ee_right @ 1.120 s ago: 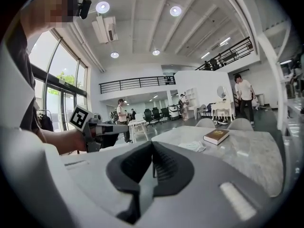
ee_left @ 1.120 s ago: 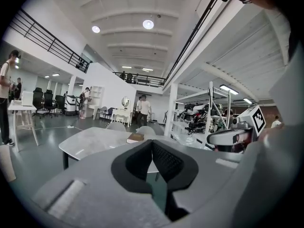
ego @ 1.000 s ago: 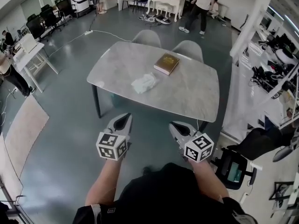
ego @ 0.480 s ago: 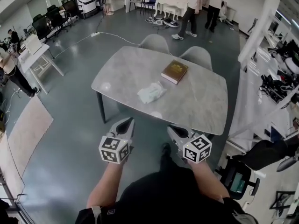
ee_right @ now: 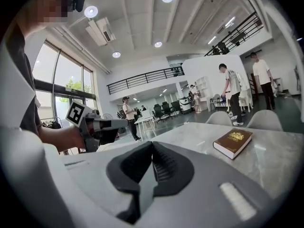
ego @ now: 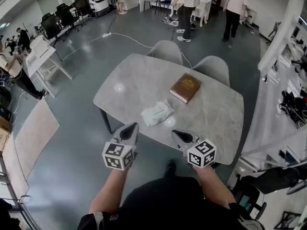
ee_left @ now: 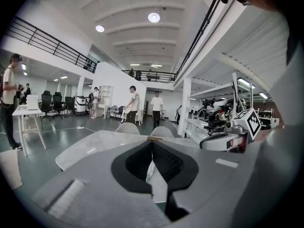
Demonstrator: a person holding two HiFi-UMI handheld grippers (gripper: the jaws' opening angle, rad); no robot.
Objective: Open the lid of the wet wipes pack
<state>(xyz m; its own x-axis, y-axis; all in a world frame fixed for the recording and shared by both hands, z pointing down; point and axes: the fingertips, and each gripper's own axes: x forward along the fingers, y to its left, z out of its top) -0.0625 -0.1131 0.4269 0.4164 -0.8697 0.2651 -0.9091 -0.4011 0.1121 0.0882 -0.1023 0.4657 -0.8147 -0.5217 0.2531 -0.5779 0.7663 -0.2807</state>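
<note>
- The person is standing at the near side of a grey stone-look table (ego: 134, 78), holding one gripper in each hand, both pointing toward it.
- The left gripper (ego: 130, 127) is showing its jaws clenched together in its own view (ee_left: 152, 144), pads meeting with nothing between them.
- The right gripper (ego: 177, 134) is likewise pressing its jaws tight together (ee_right: 153, 146), gripping nothing.
- In the head view both tips are sitting at about the table's near edge. The grippers are side by side and apart from each other.
- The wet wipes pack (ego: 156, 113) is lying flat on the tabletop, near the near edge, ahead of and between the two grippers. Neither gripper is touching it.
- The pack is looking pale and crumpled. Its lid is too small to make out.
- A brown book (ego: 185, 87) is lying closed on the table beyond the pack, toward the right, and is also showing in the right gripper view (ee_right: 232, 141).
- Two grey chairs (ego: 165, 51) are standing tucked in at the table's far side.
- Several people (ego: 236, 4) are standing on the open floor well beyond the table.
</note>
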